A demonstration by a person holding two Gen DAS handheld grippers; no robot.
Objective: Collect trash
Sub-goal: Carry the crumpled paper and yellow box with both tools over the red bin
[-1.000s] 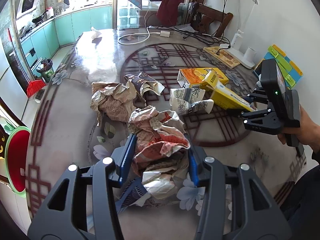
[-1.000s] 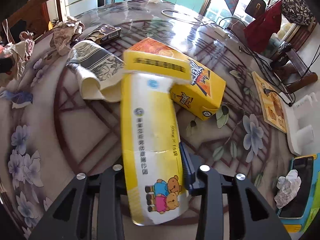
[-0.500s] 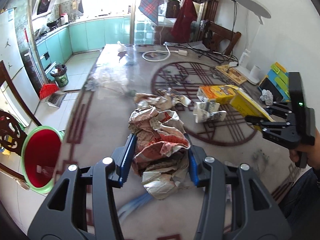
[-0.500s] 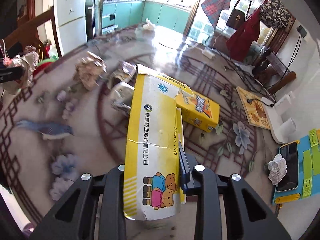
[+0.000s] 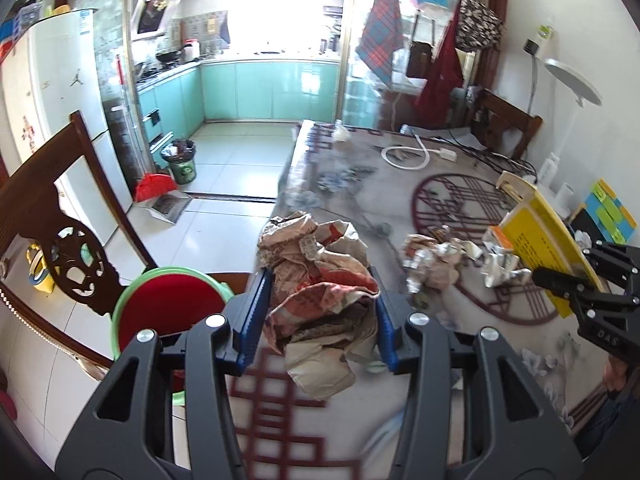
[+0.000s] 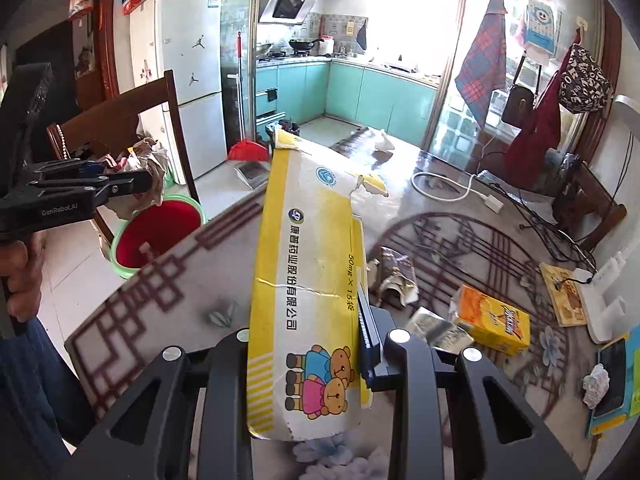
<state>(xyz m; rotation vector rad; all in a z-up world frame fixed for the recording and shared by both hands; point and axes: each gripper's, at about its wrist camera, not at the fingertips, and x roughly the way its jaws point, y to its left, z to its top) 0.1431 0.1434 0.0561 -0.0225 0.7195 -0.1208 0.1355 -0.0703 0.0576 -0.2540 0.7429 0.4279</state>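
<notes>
Crumpled newspaper wad (image 5: 320,292), flattened yellow carton (image 6: 308,280), both clamped

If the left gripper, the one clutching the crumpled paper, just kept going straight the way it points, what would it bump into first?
Probably the table. The left gripper, jaws shut on the crumpled paper, points down across the tabletop, near its edge. The red bin sits left of that line. Depth is uncertain.

Both grippers are built of black plastic frames with silver screws and blue ridged pads (image 5: 256,316). "GenRobot.AI" is printed on the left gripper (image 6: 120,184). Dark blue clothing (image 6: 28,364) is worn.
</notes>
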